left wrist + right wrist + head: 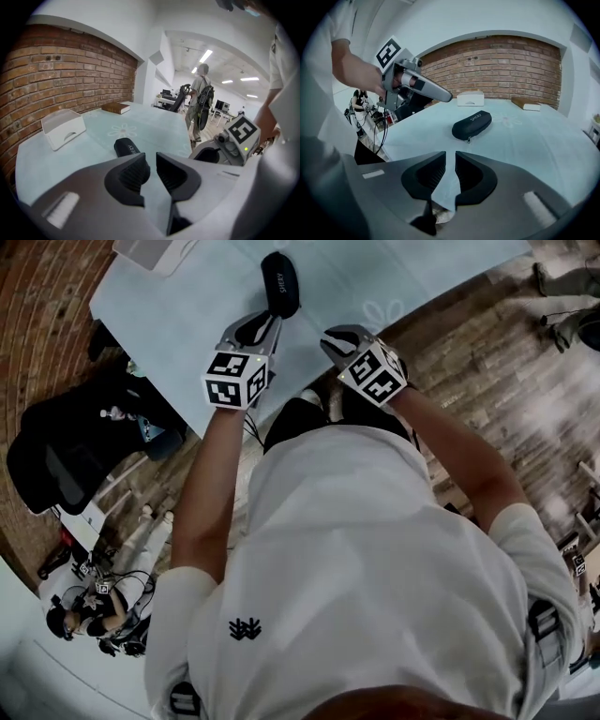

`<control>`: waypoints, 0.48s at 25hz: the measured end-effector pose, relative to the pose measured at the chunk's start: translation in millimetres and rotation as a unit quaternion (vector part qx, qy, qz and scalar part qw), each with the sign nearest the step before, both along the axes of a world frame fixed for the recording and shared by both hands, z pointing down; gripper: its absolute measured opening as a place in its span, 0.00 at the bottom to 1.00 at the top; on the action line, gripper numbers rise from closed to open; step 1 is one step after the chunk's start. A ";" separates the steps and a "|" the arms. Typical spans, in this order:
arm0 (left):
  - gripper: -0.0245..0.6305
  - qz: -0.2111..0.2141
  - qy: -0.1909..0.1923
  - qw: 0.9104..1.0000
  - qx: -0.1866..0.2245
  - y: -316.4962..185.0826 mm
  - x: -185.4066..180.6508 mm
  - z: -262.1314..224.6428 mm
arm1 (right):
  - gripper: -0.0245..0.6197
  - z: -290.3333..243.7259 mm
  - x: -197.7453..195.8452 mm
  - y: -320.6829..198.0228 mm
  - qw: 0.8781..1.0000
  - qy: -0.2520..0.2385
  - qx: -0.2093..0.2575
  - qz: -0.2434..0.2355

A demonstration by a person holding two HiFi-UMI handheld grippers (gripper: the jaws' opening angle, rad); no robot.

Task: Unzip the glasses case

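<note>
Plainly lettered "SHERY", black glasses case [472,125], closed, pale table [543,140]

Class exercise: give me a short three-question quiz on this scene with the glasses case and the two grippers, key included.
1. True or false: the glasses case lies flat on the table.
2. Left gripper and right gripper: whose jaws hold something? A: left. B: right. C: neither.
3. Fill in: the case's zip looks ____ (open/closed).
Key: 1 true; 2 C, both pairs of jaws are slightly apart and empty; 3 closed.
</note>
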State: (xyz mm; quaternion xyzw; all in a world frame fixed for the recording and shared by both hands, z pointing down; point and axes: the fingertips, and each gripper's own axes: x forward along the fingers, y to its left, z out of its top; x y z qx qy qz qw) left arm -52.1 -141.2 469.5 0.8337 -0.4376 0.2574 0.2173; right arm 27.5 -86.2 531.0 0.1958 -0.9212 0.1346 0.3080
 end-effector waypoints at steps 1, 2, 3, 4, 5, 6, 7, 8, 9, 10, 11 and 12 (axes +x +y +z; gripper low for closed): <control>0.17 0.002 -0.009 1.000 -0.006 -7.0 -0.8 7.9 | 0.10 5.5 -5.4 -3.6 1.000 0.004 0.001 -0.004; 0.17 0.005 -0.019 1.000 -0.009 -14.4 -1.3 15.0 | 0.10 10.6 -10.4 -7.3 1.000 0.008 0.001 -0.007; 0.17 0.010 -0.030 0.999 -0.009 -22.3 -1.4 21.3 | 0.10 15.8 -14.8 -11.4 1.000 0.012 0.001 -0.008; 0.17 0.016 -0.043 0.999 -0.006 -30.7 -1.1 27.0 | 0.10 19.4 -18.5 -16.3 1.000 0.015 0.004 -0.007; 0.17 0.024 -0.057 0.998 0.000 -39.1 -0.6 32.1 | 0.10 22.1 -21.7 -21.7 1.000 0.019 0.007 -0.005; 0.17 0.034 -0.069 0.997 0.007 -47.1 0.3 36.6 | 0.10 25.7 -24.3 -26.7 1.000 0.023 0.008 -0.001; 0.17 0.044 -0.079 0.996 0.014 -54.2 1.1 40.5 | 0.10 30.2 -26.8 -31.2 1.000 0.028 0.009 0.003; 0.17 0.055 -0.086 0.995 0.018 -59.8 1.6 43.9 | 0.11 34.6 -29.5 -35.4 0.999 0.033 0.009 0.007; 0.17 0.064 -0.091 0.994 0.020 -63.5 1.8 47.3 | 0.12 38.4 -32.3 -38.9 0.999 0.038 0.009 0.010; 0.17 0.073 -0.095 0.993 0.019 -65.3 2.1 50.7 | 0.12 41.7 -35.1 -41.7 0.999 0.042 0.010 0.013; 0.17 0.082 -0.098 0.992 0.016 -66.0 2.9 53.7 | 0.12 44.4 -37.8 -44.3 0.999 0.045 0.011 0.015; 0.17 0.090 -0.101 0.991 0.013 -66.1 4.7 56.0 | 0.12 46.7 -40.1 -46.8 0.999 0.050 0.015 0.015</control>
